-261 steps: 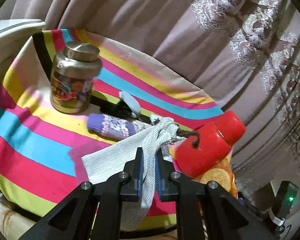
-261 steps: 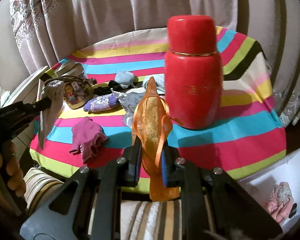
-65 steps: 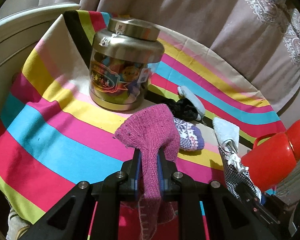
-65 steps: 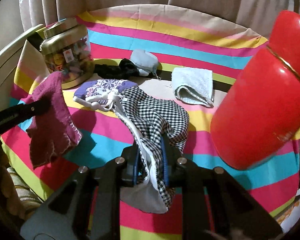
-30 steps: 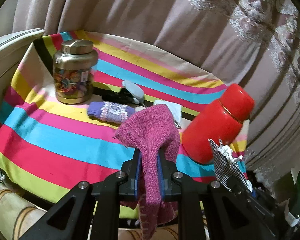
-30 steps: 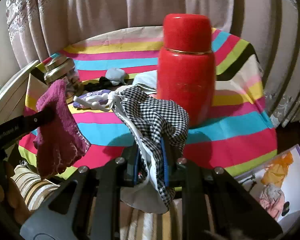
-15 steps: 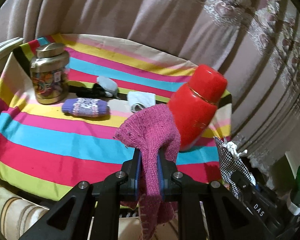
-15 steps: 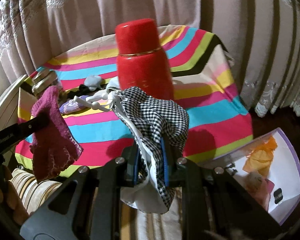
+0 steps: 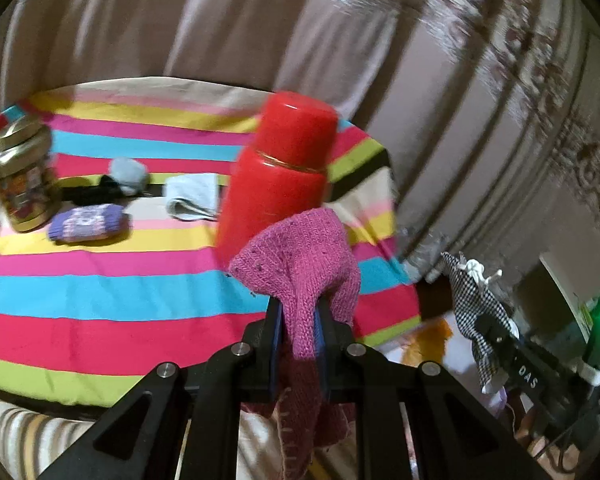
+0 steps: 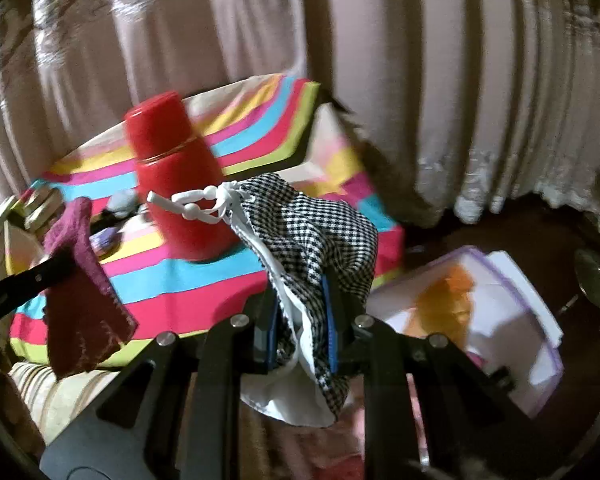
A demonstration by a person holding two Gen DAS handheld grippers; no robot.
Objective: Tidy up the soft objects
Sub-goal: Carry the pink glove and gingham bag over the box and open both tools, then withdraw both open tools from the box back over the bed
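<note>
The surface (image 9: 100, 296), under its striped cloth, lay to the left in both views, with the red flask (image 9: 276, 176) standing near its right edge. On the floor to the right, below that edge, sat a white box (image 10: 516, 292) with an orange item (image 10: 448, 304) in it, blurred in the right wrist view.

The step in hand looked like carrying two soft things off the surface toward that box. The left gripper (image 9: 296, 340) had its fingers clenched on a pink knit piece (image 9: 300, 256), which draped over and hung below the fingers. The right gripper (image 10: 300, 320) had its fingers clamped on a checked pouch (image 10: 320, 232), its white drawstring (image 10: 196, 204) sticking out to the left.

To do the carry well, both grips probably needed to stay firm until each thing hung over the box opening, since limp cloth could slide out. The pouch's loose cord and the knit's trailing end might have snagged the flask or the cloth edge, so a path clear of both seemed wise. Letting go one at a time, low over the box, would likely have kept each from landing on the floor.

A purple mitten (image 9: 86, 222), a pale towel (image 9: 190, 200), a grey pouch (image 9: 128, 170) and a dark item beside it lay on the surface near the tin (image 9: 22, 184), so sorting seemed unfinished.
</note>
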